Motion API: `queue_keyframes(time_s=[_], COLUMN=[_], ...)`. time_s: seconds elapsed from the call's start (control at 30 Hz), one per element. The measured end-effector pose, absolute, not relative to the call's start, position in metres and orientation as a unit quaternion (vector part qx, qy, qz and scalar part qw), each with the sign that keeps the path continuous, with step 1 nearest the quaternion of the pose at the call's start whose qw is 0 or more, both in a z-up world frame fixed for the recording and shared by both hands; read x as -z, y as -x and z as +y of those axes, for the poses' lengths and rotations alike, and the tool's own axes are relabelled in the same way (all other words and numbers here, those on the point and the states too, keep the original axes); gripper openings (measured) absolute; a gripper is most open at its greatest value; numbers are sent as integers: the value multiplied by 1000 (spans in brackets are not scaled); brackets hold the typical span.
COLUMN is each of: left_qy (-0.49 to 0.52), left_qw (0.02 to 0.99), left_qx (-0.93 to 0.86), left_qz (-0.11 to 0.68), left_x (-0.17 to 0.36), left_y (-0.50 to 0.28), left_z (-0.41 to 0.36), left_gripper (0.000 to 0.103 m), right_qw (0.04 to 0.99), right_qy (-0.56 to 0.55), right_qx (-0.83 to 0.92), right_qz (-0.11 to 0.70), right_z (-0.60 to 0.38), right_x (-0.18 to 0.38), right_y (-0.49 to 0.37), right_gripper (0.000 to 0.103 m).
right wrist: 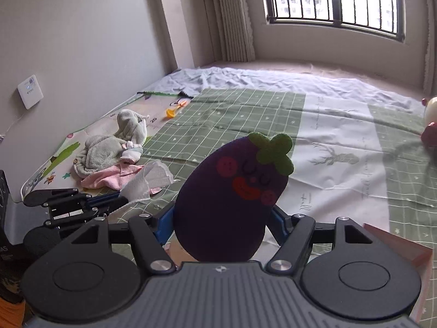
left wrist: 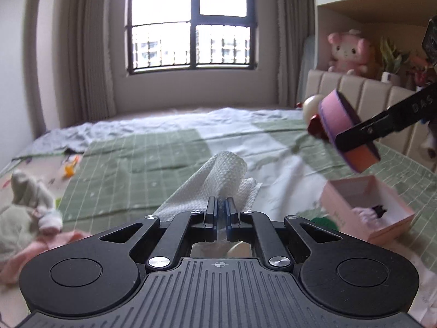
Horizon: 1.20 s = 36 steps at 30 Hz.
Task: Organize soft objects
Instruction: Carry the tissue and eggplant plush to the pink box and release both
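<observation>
My left gripper (left wrist: 221, 210) is shut on a white textured cloth (left wrist: 215, 183) and holds it above the bed; it also shows in the right wrist view (right wrist: 109, 201) with the cloth (right wrist: 147, 180). My right gripper (right wrist: 221, 224) is shut on a purple eggplant sponge (right wrist: 232, 196) with a smiling face and green leaf top. In the left wrist view that sponge (left wrist: 344, 128) shows its pink-orange back, held above an open pink box (left wrist: 368, 207) holding a pale pink item.
The bed carries a green grid sheet (right wrist: 245, 114). A grey-green and pink pile of clothes (right wrist: 109, 153) lies at the left edge, also in the left wrist view (left wrist: 30, 213). A pink plush (left wrist: 348, 52) sits on the headboard shelf. A cream and red toy (right wrist: 430, 125) lies at right.
</observation>
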<state>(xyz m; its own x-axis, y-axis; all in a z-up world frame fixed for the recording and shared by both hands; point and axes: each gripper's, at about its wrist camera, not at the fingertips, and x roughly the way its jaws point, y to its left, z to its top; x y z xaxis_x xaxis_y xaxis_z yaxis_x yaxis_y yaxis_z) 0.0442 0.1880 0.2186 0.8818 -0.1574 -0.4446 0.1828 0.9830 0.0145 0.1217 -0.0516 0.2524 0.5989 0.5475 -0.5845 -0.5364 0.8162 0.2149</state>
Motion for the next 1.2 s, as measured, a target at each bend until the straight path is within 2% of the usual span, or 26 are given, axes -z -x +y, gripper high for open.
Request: queue_keyframes(time_s=[0.23,0.57,0.77,0.9,1.13,1.2], left_qy=[-73,-111,-112,-159,-106,-117], left_qw=[960,931,908,900,854,850], left_qx=[155,261,316,321,315,320], left_qz=[221,229,252,250,399,401], left_x=[-235,-212,-171,-131,-55,-46], left_y=[-58,-82,-102,-125,-191,-191], left_z=[84,-58,-117,-155,-161,-155], left_gripper=[8,8,8,9,12,16], right_qw=[908,922,921,914,894,883], right_qy=[-41,-71,-93,-109,-128,-134], right_qx=[-264,-195,-175,-171,-187,-195], right_qz=[321,327,336,352,386,406], right_z=[-142,-266,-312,-325,-309,-297], right_x=[-251,-216,-189,-164,-124,-108], right_y=[-110,-97,-103,-117,-164,-184], right_gripper=[69,69,69,69,69,69])
